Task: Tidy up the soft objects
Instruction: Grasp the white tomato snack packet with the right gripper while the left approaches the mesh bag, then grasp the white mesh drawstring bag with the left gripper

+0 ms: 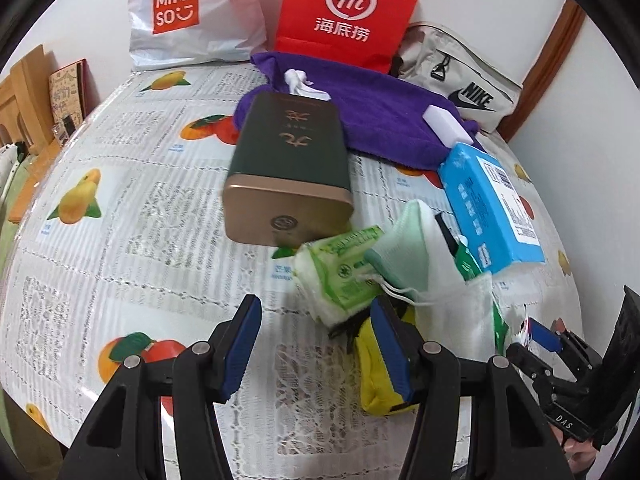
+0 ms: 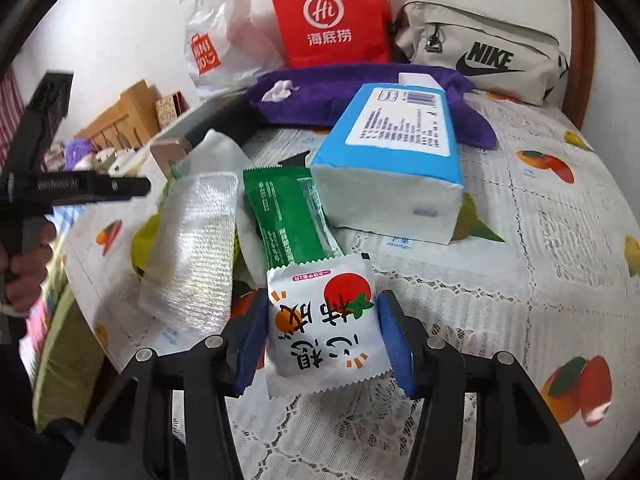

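My right gripper (image 2: pixel 322 340) is shut on a white snack packet with a tomato picture (image 2: pixel 324 320), held just above the table. Beyond it lie a green sachet (image 2: pixel 288 216), a clear mesh pouch (image 2: pixel 192 252) and a blue tissue pack (image 2: pixel 392 160). My left gripper (image 1: pixel 316 344) is open and empty over the tablecloth. Just ahead of it lie a green tissue packet (image 1: pixel 344 272), a pale green face mask (image 1: pixel 404 248) and a yellow pouch (image 1: pixel 376 376) touching its right finger (image 1: pixel 390 344). The blue tissue pack also shows in the left wrist view (image 1: pixel 492 204).
A dark green and gold tin (image 1: pixel 288 172) lies on the fruit-print tablecloth (image 1: pixel 120 216). A purple towel (image 1: pixel 380 116) with a white sponge (image 1: pixel 448 124) lies behind. A red paper bag (image 1: pixel 348 12), a Miniso bag (image 1: pixel 188 12) and a Nike pouch (image 1: pixel 464 80) stand at the wall.
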Tool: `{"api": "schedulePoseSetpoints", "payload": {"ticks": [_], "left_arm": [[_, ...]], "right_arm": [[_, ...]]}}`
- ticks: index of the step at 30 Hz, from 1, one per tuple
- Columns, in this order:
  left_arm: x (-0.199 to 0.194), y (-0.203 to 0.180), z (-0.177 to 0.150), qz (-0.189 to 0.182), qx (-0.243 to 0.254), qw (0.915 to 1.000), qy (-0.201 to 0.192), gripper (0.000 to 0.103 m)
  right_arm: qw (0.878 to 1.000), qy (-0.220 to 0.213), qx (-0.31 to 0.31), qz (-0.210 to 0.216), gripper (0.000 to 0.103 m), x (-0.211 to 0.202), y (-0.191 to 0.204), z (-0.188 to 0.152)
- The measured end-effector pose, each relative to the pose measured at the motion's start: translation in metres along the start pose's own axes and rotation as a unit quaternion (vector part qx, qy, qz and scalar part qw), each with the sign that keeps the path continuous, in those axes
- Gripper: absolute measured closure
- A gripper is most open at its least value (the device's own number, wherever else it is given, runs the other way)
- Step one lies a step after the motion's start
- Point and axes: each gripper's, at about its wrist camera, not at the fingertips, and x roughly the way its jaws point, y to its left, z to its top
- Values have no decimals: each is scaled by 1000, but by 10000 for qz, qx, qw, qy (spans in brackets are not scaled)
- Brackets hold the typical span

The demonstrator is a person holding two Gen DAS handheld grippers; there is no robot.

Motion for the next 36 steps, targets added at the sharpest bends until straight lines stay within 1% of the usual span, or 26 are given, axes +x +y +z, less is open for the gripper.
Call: {"api": "schedulePoseSetpoints", "payload": {"ticks": [4, 6, 8, 10, 11, 12, 13, 14, 17, 19, 20, 21, 22, 23, 24, 25, 26, 30, 34, 36], "left_arm": [[0, -13, -2, -161, 162, 9997, -1, 48], [-1, -22, -3, -345, 260, 9991, 13, 48], [0, -32, -5, -503, 344, 9981, 63, 44], [1, -42, -9, -627, 454, 9969, 109, 43], [2, -50, -12, -674, 549, 9961, 138, 41], [3, -55, -13, -677, 599, 9958, 150, 38], [4, -60, -15, -675, 661, 9954, 159, 33], [7, -67, -18, -632, 768, 9949, 186, 29], [17, -78, -25, -459, 918, 9944, 244, 29], [21, -79, -26, -403, 886, 9949, 247, 29], [22, -79, -26, -402, 833, 9955, 196, 31], [20, -78, -26, -443, 802, 9957, 139, 35], [18, -76, -25, -524, 774, 9956, 60, 53], [17, -75, -24, -595, 749, 9954, 45, 64], [16, -73, -24, -664, 737, 9951, 49, 67], [14, -72, -23, -714, 725, 9948, 37, 75], [12, -69, -22, -765, 706, 9946, -10, 80], [-7, -55, -20, -899, 570, 9941, -190, 82], [-21, -35, -17, -828, 434, 9952, -286, 82], [-27, -19, -17, -740, 256, 9964, -324, 82]], "right_arm": [[10000, -79, 55, 10, 49, -8, -2, 1], [9999, -113, 9, -29, 49, -12, -3, 1], [9998, -144, -8, -101, 49, -15, -5, 1], [9997, -164, 96, -135, 49, -17, -11, 1], [9996, -157, 179, -140, 49, -17, -15, 0], [9995, -147, 241, -146, 49, -17, -18, 0], [9994, -138, 293, -154, 49, -17, -21, -1], [9992, -136, 332, -168, 49, -18, -24, -2], [9989, -102, 405, -228, 49, -17, -30, -3], [9986, -91, 465, -218, 49, -18, -33, -4], [9986, -85, 479, -225, 49, -18, -34, -4], [9985, -78, 493, -236, 49, -18, -35, -4], [9984, -74, 503, -236, 49, -19, -35, -4], [9984, -77, 509, -231, 49, -19, -35, -5], [9984, -79, 507, -229, 49, -20, -34, -5], [9984, -84, 502, -232, 49, -20, -33, -5], [9985, -87, 498, -230, 49, -20, -33, -5], [9985, -110, 506, -202, 49, -19, -30, -3], [9987, -92, 464, -182, 49, -17, -26, 1], [9989, -78, 435, -184, 49, -16, -23, 2]]}}
